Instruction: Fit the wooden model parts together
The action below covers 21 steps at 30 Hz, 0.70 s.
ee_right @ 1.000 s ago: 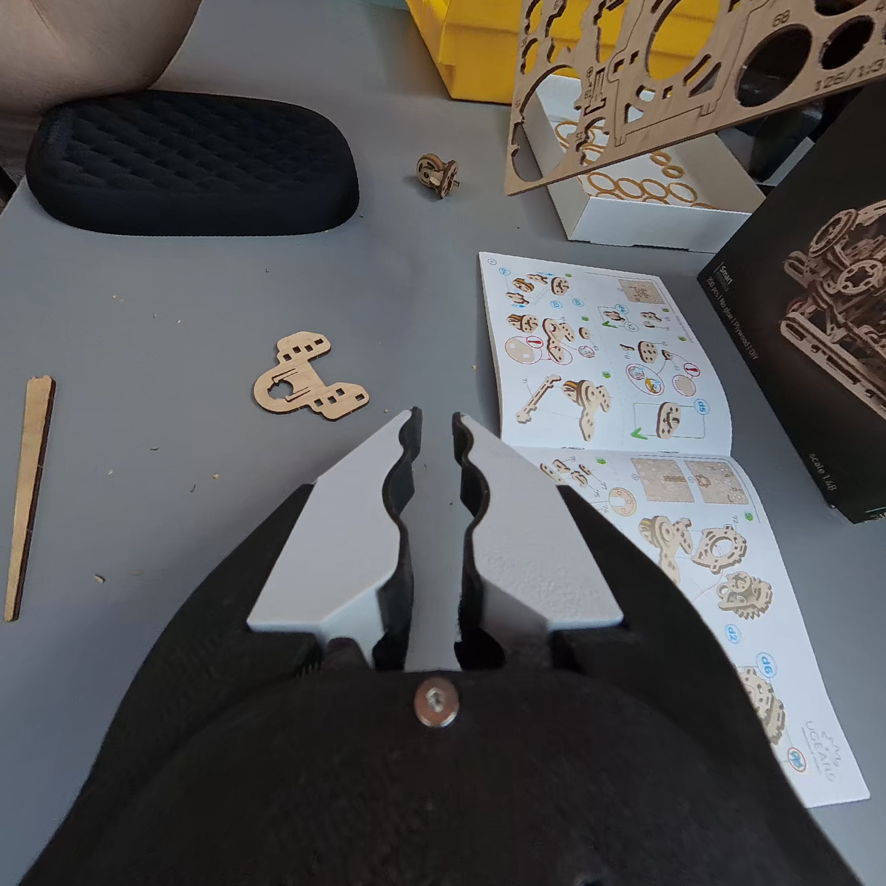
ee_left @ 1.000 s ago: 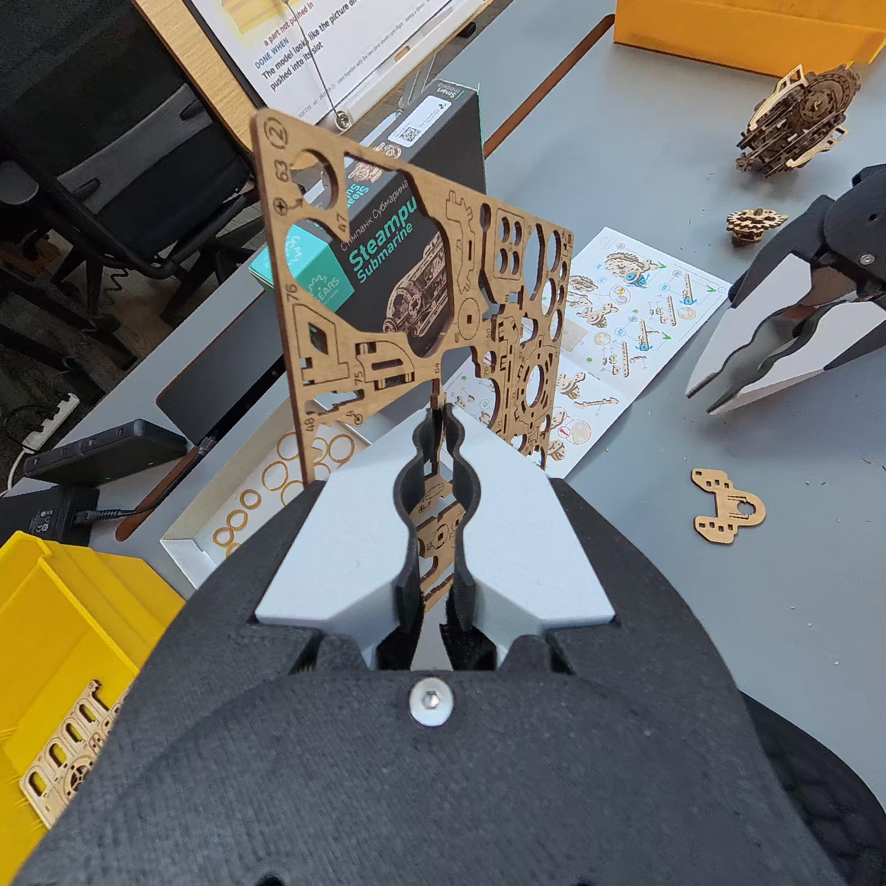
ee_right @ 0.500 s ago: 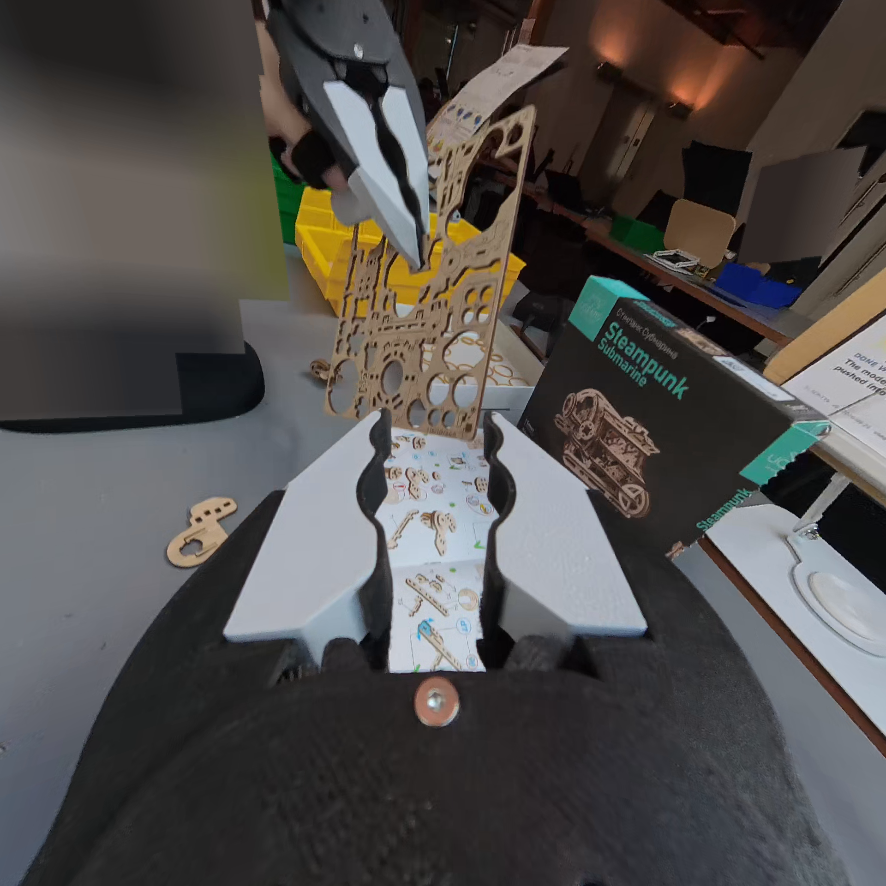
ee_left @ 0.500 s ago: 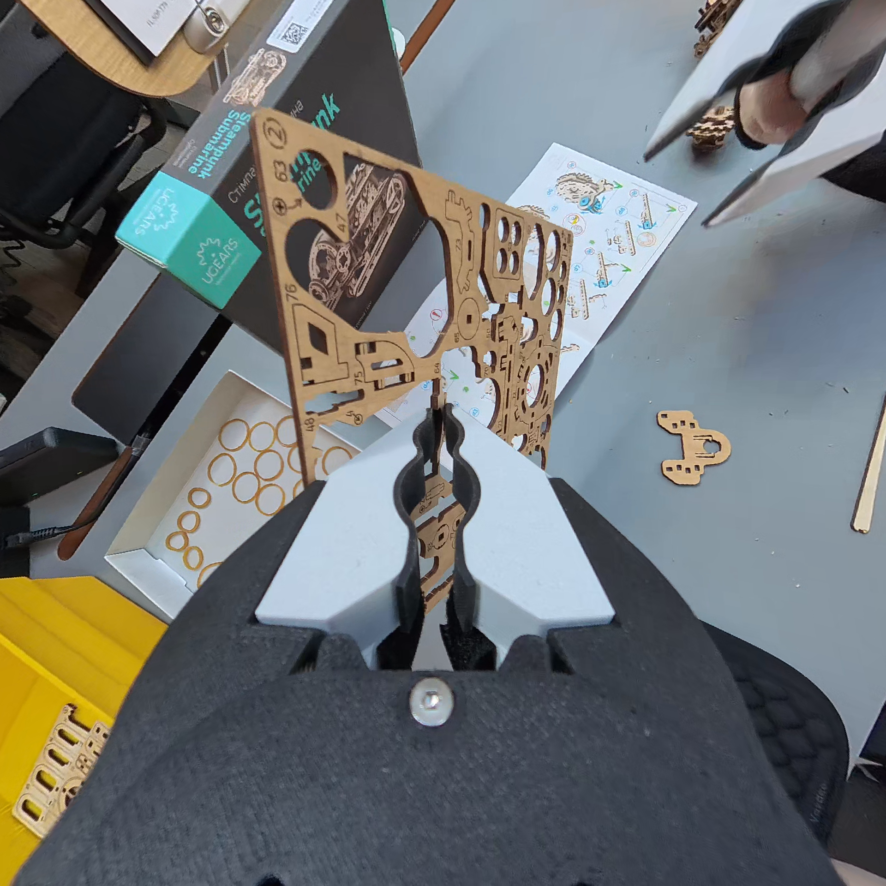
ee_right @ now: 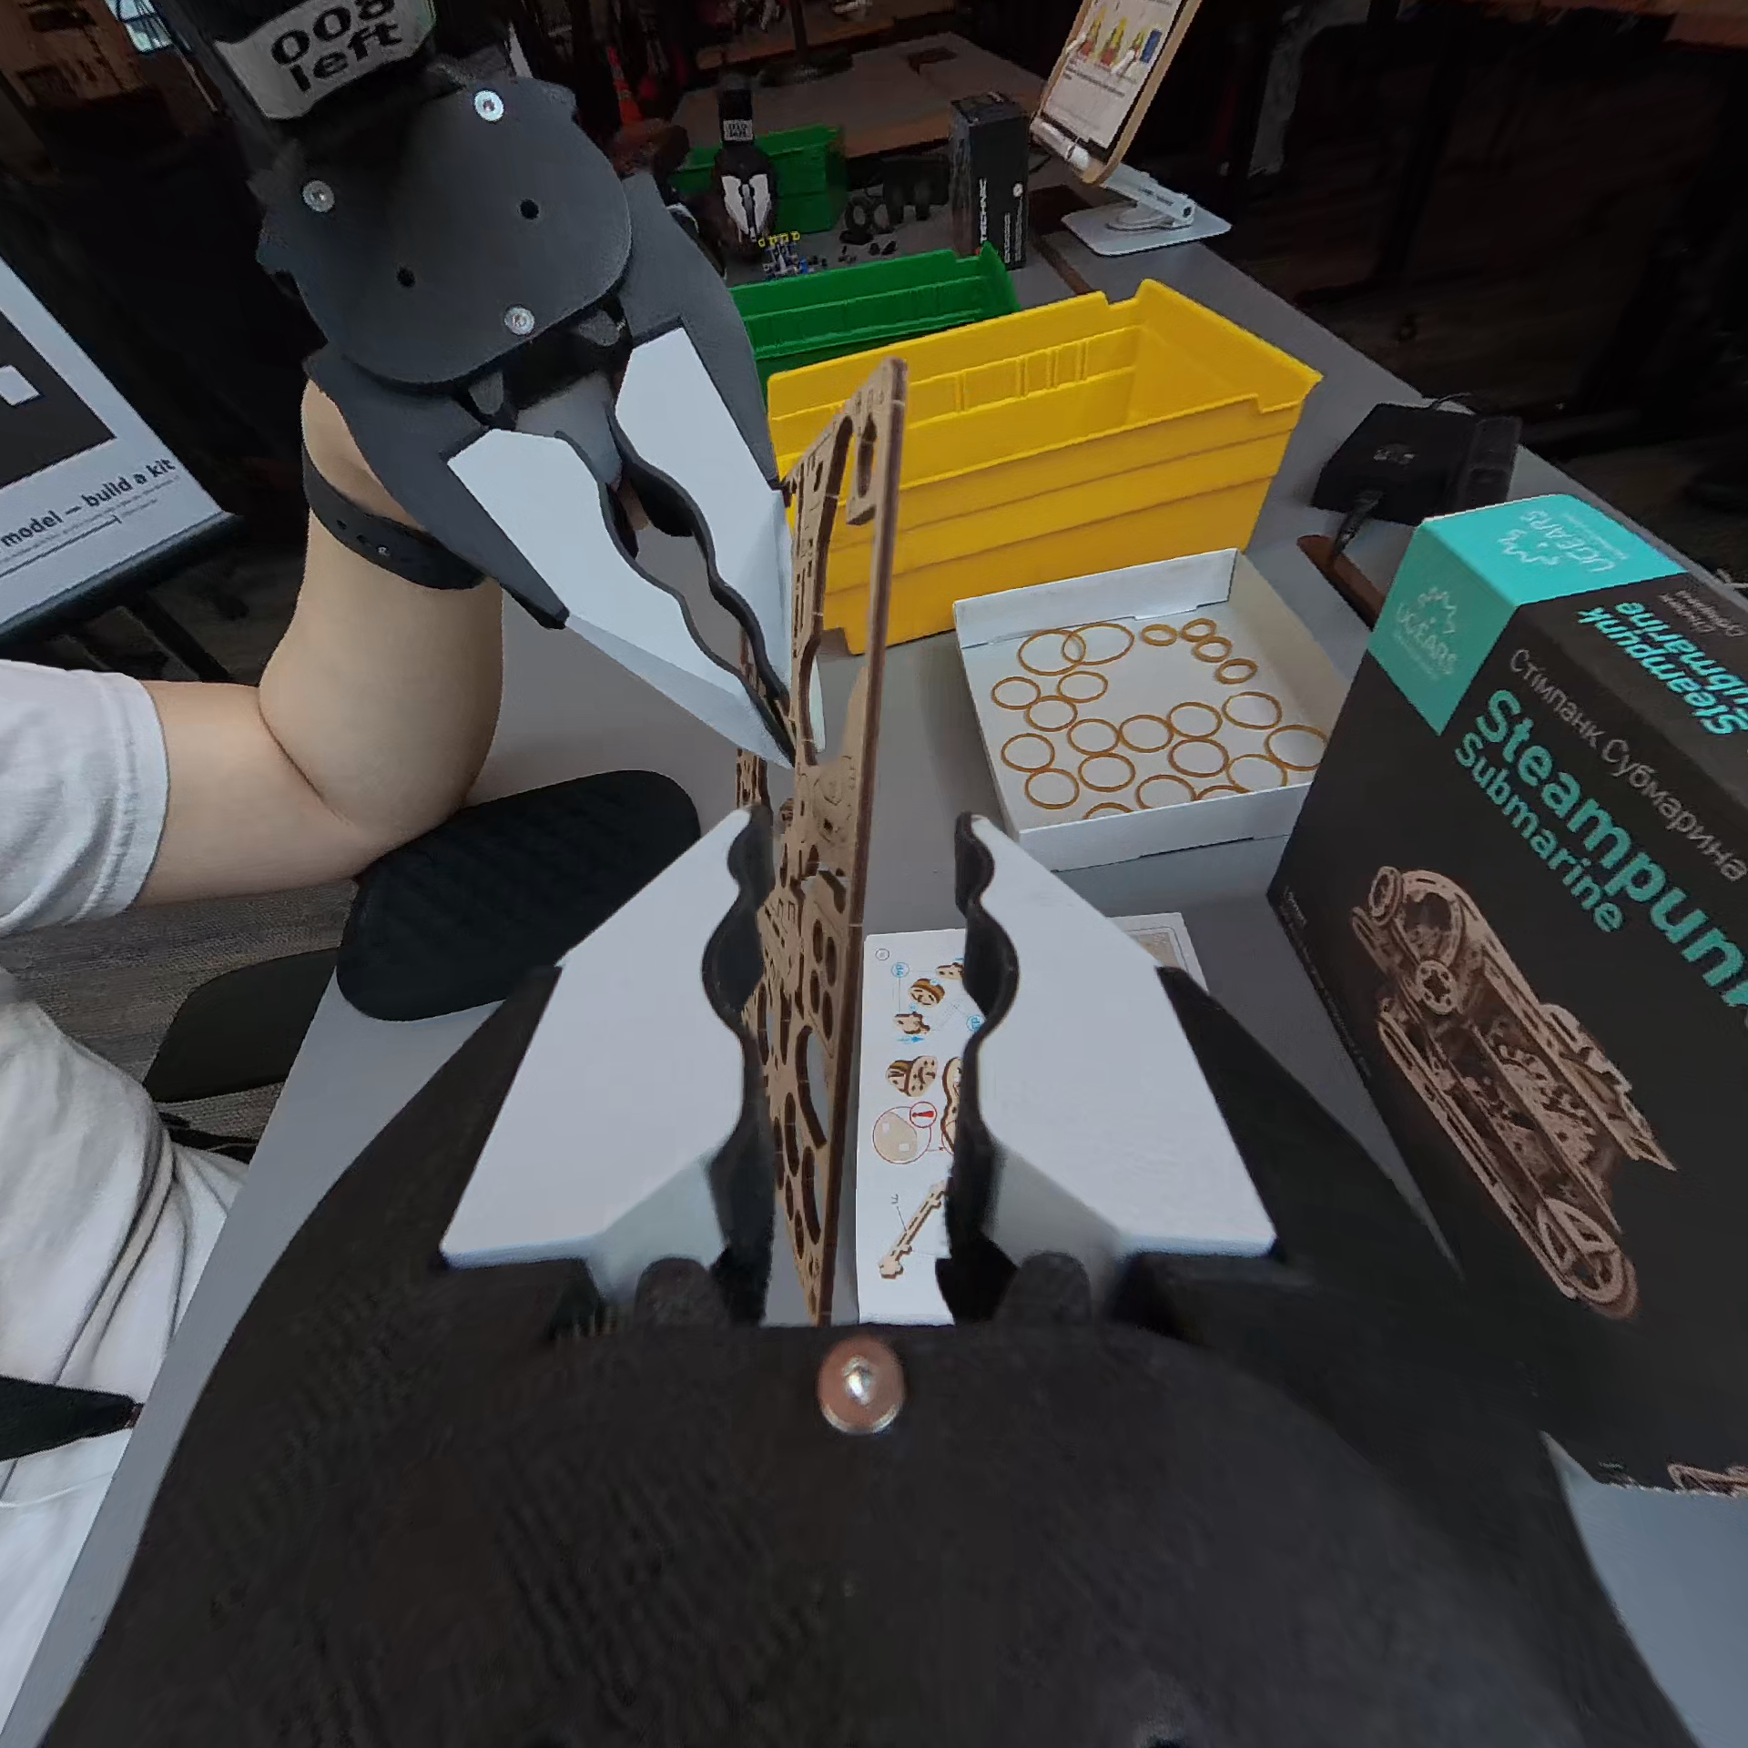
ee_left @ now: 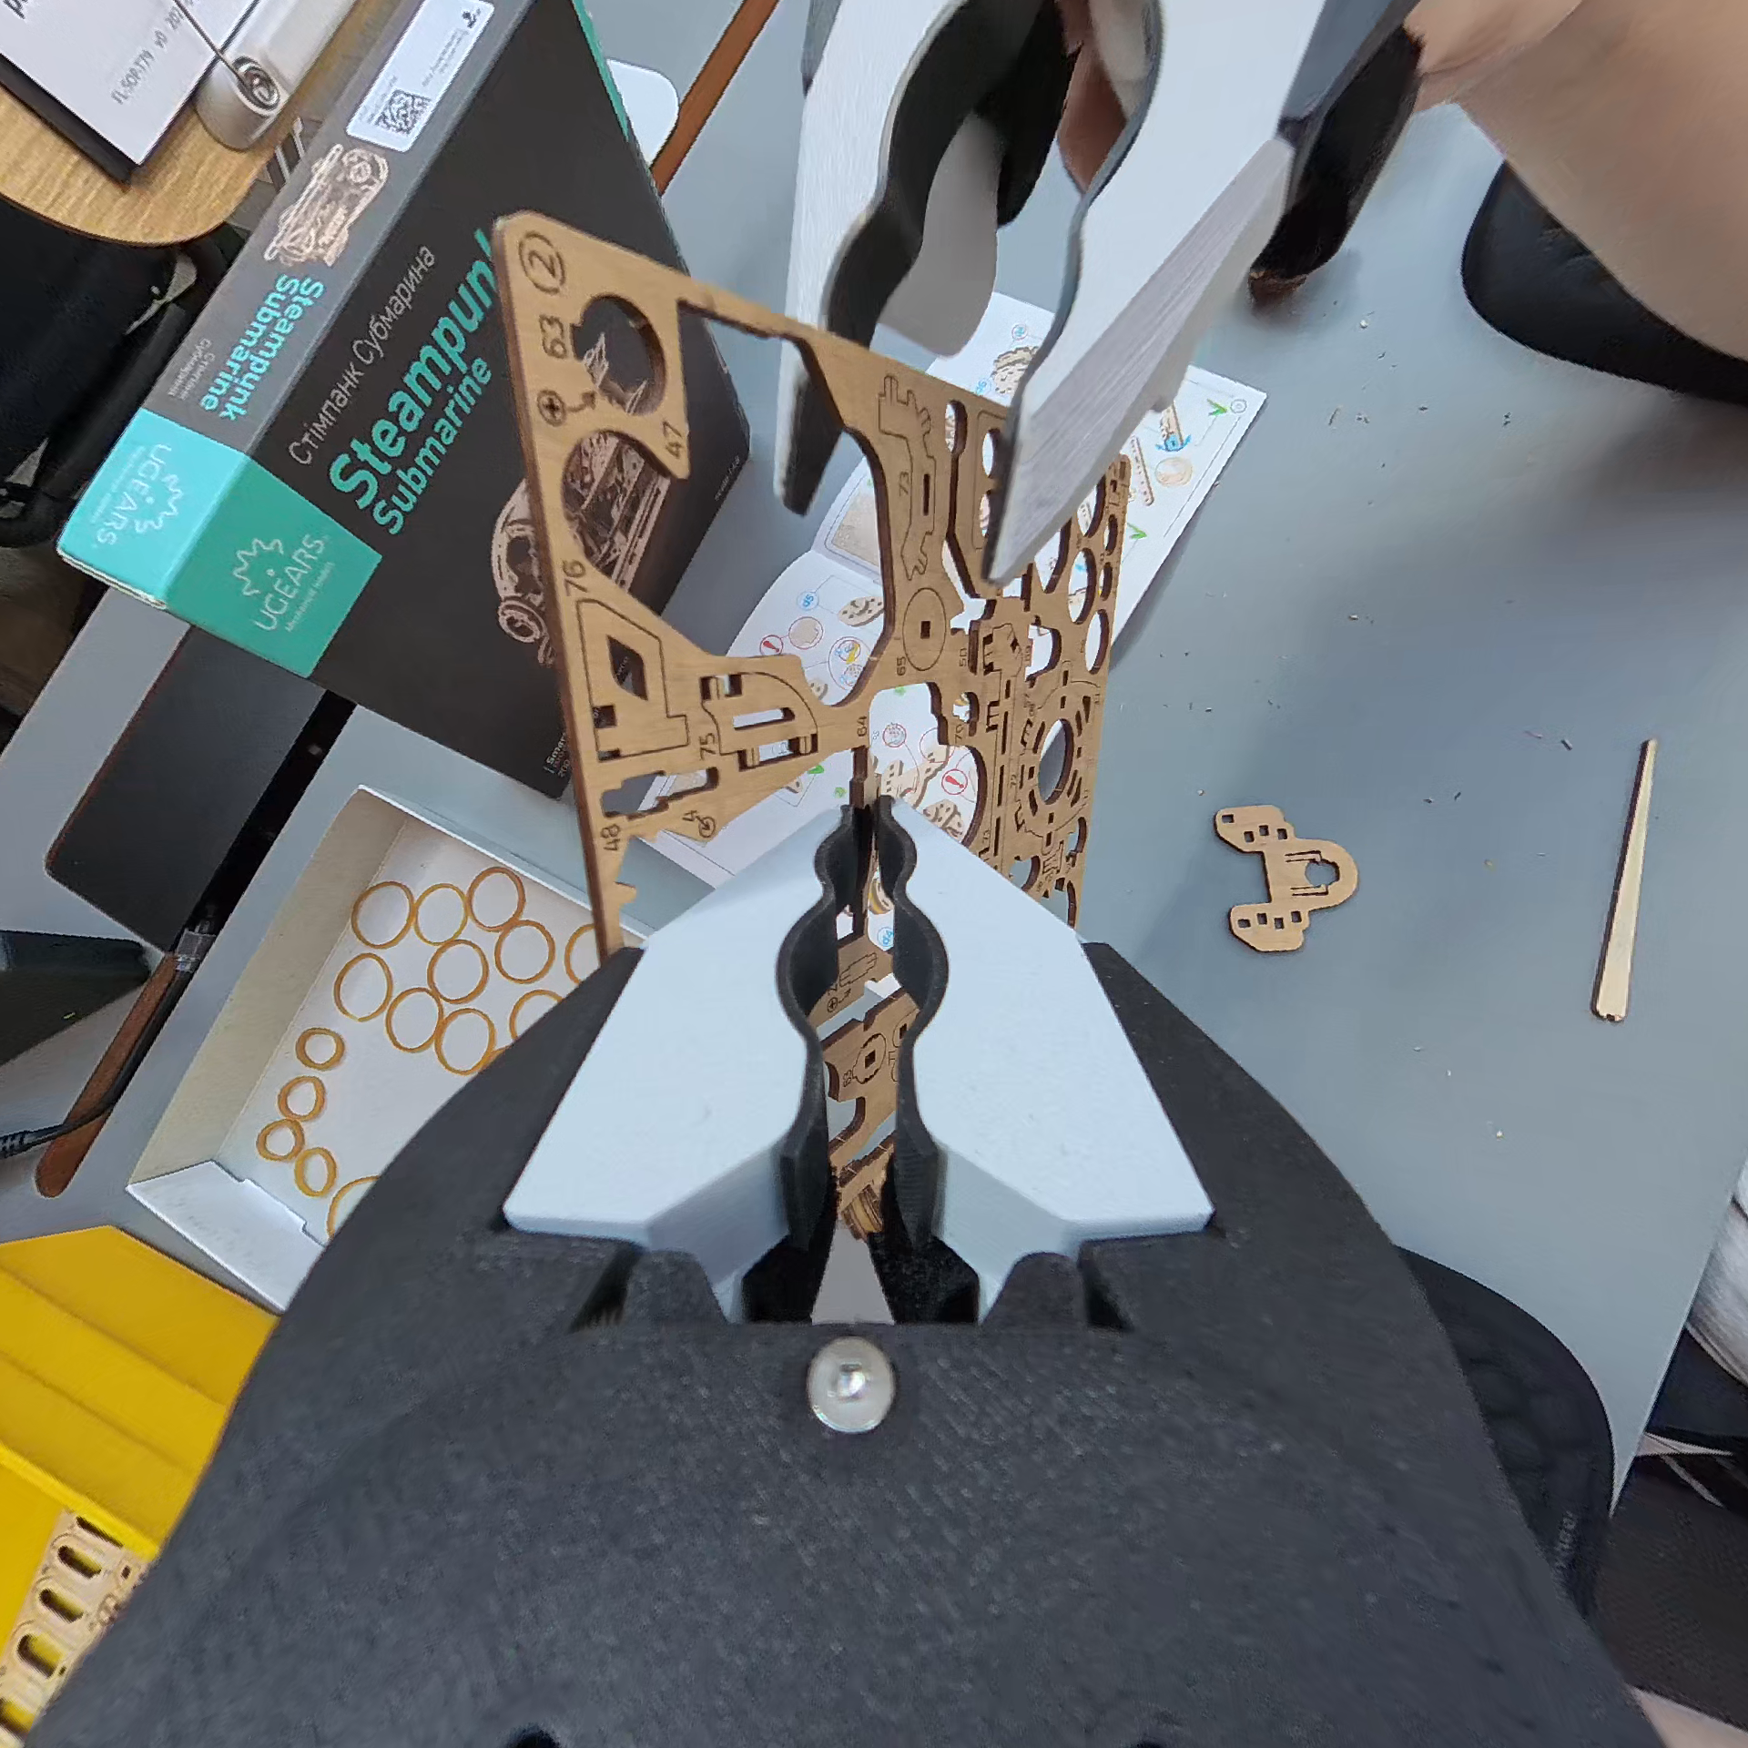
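Plywood parts sheet [ee_left: 823, 605] stands upright, clamped edge-on in my left gripper [ee_left: 863, 823]. My right gripper [ee_right: 856, 842] has swung up off the counter [ee_left: 1419, 662] within the last second and now straddles the sheet's far edge, jaws apart, not yet pinching. I judge a part is about to be pressed out. Both grippers face each other above the instruction booklet [ee_right: 908, 1088].

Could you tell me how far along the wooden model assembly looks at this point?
Early. Done: one small cut-out part lies loose on the table. In hand: the left gripper is shut on the plywood parts sheet, held upright, and the open right gripper straddles its far edge without gripping. Left: freeing more parts and fitting them; nothing visible is joined yet.
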Each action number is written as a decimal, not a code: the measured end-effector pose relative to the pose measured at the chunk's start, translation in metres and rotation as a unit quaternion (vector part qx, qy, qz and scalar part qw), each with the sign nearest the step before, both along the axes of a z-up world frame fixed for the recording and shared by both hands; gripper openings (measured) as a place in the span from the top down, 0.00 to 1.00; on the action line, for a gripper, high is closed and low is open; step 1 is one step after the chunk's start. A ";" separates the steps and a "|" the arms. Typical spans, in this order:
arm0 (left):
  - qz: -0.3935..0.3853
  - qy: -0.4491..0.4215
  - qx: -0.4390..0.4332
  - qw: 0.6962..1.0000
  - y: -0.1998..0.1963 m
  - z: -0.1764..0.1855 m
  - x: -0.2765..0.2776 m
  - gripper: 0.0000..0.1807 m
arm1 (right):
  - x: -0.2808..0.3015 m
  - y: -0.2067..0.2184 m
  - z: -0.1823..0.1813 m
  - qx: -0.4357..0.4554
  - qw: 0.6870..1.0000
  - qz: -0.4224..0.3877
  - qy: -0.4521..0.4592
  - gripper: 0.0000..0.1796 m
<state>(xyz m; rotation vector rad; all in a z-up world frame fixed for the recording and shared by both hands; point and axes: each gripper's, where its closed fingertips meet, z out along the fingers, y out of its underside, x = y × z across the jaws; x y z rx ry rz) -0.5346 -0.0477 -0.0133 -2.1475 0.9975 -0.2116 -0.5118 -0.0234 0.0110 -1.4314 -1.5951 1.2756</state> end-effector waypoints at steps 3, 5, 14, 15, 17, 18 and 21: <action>-0.006 -0.016 0.002 1.000 0.002 0.002 0.007 0.99 | 0.004 -0.013 -0.011 -0.024 0.998 0.052 -0.016 0.98; -0.002 -0.017 0.009 1.000 0.007 0.002 0.007 0.98 | 0.006 -0.011 -0.011 -0.046 0.998 0.050 -0.018 1.00; 0.046 -0.126 0.187 0.973 0.014 0.084 -0.009 0.63 | 0.020 -0.005 -0.017 -0.103 0.991 0.078 -0.031 1.00; 0.042 -0.129 0.191 0.972 0.016 0.084 -0.008 0.57 | 0.022 -0.010 -0.017 -0.093 0.991 0.092 -0.035 1.00; 0.018 -0.140 0.145 0.979 0.015 0.070 0.000 0.53 | 0.024 -0.015 -0.018 -0.068 0.992 0.099 -0.043 1.00; 0.005 -0.159 0.113 0.981 0.013 0.062 0.006 0.56 | 0.025 -0.018 -0.018 -0.055 0.992 0.103 -0.045 1.00; -0.035 -0.193 0.041 0.980 0.008 0.045 0.021 0.63 | 0.029 -0.023 -0.016 -0.033 0.992 0.118 -0.041 1.00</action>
